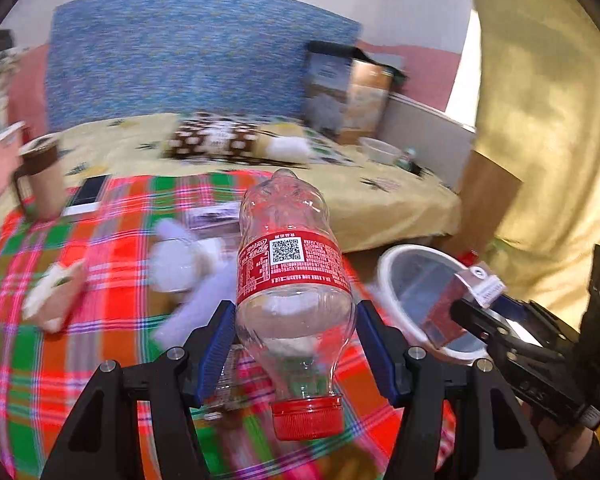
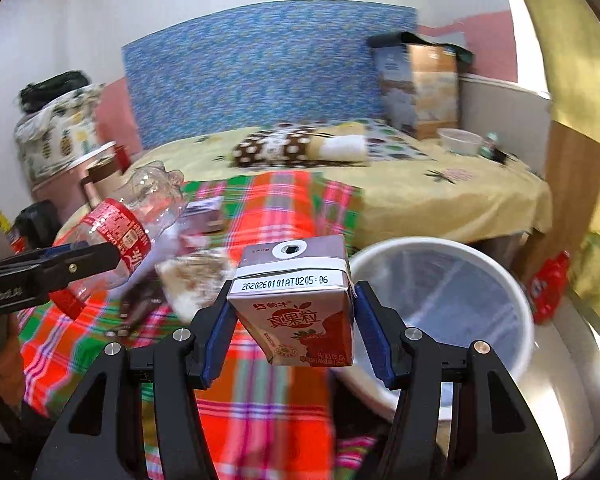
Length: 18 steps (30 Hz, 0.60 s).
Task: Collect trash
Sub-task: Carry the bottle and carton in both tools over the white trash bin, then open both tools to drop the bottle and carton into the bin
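Note:
My left gripper (image 1: 296, 340) is shut on an empty clear plastic bottle (image 1: 292, 276) with a red label and red cap, cap end toward the camera, held above the plaid blanket. It also shows in the right wrist view (image 2: 136, 224). My right gripper (image 2: 292, 320) is shut on a red and white drink carton (image 2: 296, 304), held just left of a white trash bin (image 2: 452, 300) with a clear liner. In the left wrist view the carton (image 1: 456, 300) hangs over the bin (image 1: 416, 280).
A plaid blanket (image 1: 60, 360) covers the bed's near part, with a white plush toy (image 1: 184, 264), a small carton (image 1: 56, 296), a paper cup (image 1: 40, 176) and a phone (image 1: 88, 194). A brown spotted pillow (image 2: 280, 146) and boxes (image 2: 420, 84) lie farther back.

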Motion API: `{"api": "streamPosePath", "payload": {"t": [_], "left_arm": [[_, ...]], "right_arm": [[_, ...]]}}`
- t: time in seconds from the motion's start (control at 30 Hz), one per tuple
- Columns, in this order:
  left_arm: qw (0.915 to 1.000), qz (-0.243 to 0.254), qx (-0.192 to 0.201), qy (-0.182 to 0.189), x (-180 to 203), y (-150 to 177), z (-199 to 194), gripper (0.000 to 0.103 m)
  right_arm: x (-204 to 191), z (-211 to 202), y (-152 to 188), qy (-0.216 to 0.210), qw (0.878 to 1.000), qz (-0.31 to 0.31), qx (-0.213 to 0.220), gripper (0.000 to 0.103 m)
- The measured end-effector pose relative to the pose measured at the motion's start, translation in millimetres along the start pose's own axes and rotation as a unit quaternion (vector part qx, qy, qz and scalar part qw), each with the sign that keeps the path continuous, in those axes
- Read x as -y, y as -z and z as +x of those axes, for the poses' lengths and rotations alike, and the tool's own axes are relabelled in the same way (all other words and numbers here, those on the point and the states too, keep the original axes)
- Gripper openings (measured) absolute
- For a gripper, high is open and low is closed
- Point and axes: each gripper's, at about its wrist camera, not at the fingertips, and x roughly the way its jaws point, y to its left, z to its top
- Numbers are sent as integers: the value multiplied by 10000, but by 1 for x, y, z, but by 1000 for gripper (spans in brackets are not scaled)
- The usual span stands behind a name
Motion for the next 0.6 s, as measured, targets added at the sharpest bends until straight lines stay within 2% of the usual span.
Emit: {"api": "streamPosePath", "payload": {"t": [0.3,0.5,0.6], "left_arm": [[9939,567,-426,848,72,-1,55,61],[9867,808,-727,1207,100,5,88,62],[9838,923,-860,1270,111,8,104,62]], "right_arm": [[49,7,14,520,9972,488,-206,59],[68,14,22,586,9948,721,-415,59],[75,18,26,568,9938,788,-539,59]]}}
